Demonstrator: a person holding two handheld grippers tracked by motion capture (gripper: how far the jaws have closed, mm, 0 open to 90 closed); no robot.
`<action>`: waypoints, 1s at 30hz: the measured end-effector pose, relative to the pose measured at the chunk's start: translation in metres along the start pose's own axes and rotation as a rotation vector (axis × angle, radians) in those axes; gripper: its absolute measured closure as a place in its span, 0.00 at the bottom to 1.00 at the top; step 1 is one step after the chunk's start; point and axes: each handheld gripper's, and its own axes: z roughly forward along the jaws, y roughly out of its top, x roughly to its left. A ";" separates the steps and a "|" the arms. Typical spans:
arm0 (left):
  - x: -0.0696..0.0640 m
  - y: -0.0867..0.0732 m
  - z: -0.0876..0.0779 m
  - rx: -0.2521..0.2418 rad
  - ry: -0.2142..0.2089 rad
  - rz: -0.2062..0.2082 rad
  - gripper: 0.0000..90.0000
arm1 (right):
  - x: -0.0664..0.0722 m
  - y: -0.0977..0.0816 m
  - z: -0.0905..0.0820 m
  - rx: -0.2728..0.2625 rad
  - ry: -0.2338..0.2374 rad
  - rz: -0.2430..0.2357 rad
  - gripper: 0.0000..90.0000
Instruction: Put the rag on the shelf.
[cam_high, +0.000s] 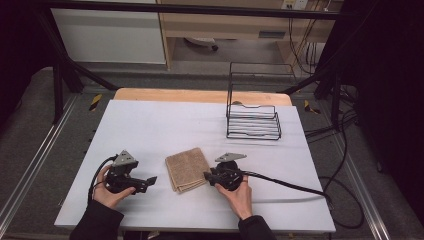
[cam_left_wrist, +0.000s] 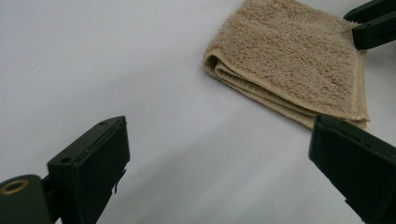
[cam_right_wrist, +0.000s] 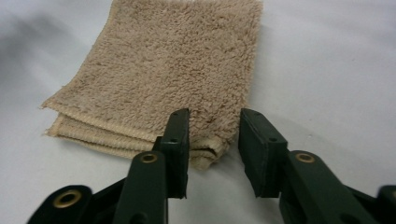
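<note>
A folded tan towel (cam_high: 187, 169) lies flat on the white table (cam_high: 165, 125), between my two grippers. My right gripper (cam_high: 206, 176) points left at the towel's near right corner. In the right gripper view its jaws (cam_right_wrist: 212, 135) stand a little apart with that corner of the towel (cam_right_wrist: 177, 60) between them, and a gap still shows beside the right jaw. My left gripper (cam_high: 150, 181) rests left of the towel, pointing right. Its jaws (cam_left_wrist: 219, 140) are wide open over bare table, short of the towel (cam_left_wrist: 289, 60). The right gripper (cam_left_wrist: 373, 23) shows beyond the towel there.
A black wire rack (cam_high: 252, 120) stands at the table's back right. Cables trail from both grippers; the right one (cam_high: 290, 184) runs off the table's right edge. A strip of wooden tabletop (cam_high: 200, 95) shows behind the white sheet.
</note>
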 end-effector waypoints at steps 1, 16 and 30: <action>0.000 0.000 0.000 0.000 0.000 0.000 0.06 | 0.000 -0.001 0.000 0.003 0.007 0.004 0.77; 0.001 0.021 0.011 -0.017 -0.003 -0.017 0.18 | 0.000 0.000 -0.002 0.016 0.034 -0.005 0.96; 0.004 0.049 0.072 0.113 -0.035 0.015 0.66 | 0.002 -0.001 -0.004 0.010 0.030 -0.016 0.95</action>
